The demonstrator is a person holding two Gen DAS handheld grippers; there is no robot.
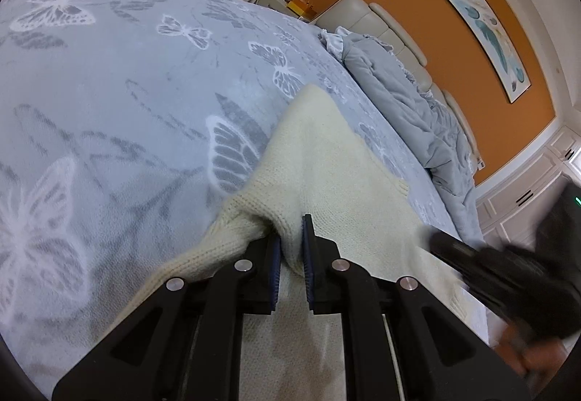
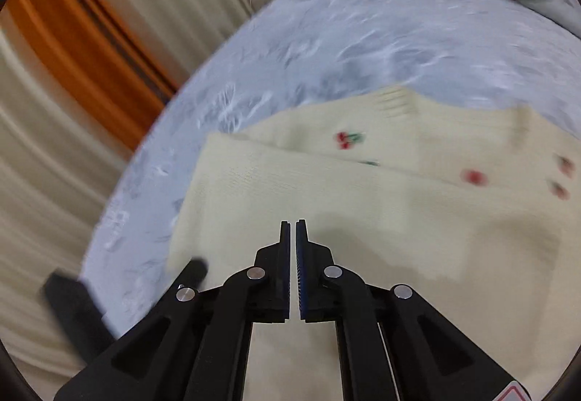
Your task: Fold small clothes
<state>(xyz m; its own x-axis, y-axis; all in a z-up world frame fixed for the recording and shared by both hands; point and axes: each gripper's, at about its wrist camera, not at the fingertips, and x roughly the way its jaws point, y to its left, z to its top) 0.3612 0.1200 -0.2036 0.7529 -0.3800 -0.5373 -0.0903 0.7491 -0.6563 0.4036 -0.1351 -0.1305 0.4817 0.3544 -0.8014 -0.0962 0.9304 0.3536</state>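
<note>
1. We see a cream knit sweater [image 1: 326,161] lying on a bed, on a grey-blue sheet [image 1: 109,92] printed with white butterflies.
2. Our left gripper [image 1: 290,237] is clamped on a raised fold of the sweater's near part; the knit bunches up between its blue pads [image 1: 275,256].
3. Our right gripper [image 2: 292,230] is closed with nothing between its fingers; they all but meet above the plain cream knit.
4. In the right wrist view the sweater is partly folded: a plain layer lies over a far layer dotted with small red cherries [image 2: 345,139].
5. That view is blurred, so we cannot tell the knit's finer detail there.
6. In the left wrist view the right gripper shows as a dark blur at the right edge, over the sweater's right side.
7. A rumpled grey quilt [image 1: 417,103] lies at the far right of the bed, against a pale padded headboard [image 1: 385,20].
8. Behind it is an orange wall with a long framed picture [image 1: 483,27]; cream and orange curtains [image 2: 72,56] hang on the far left.
</note>
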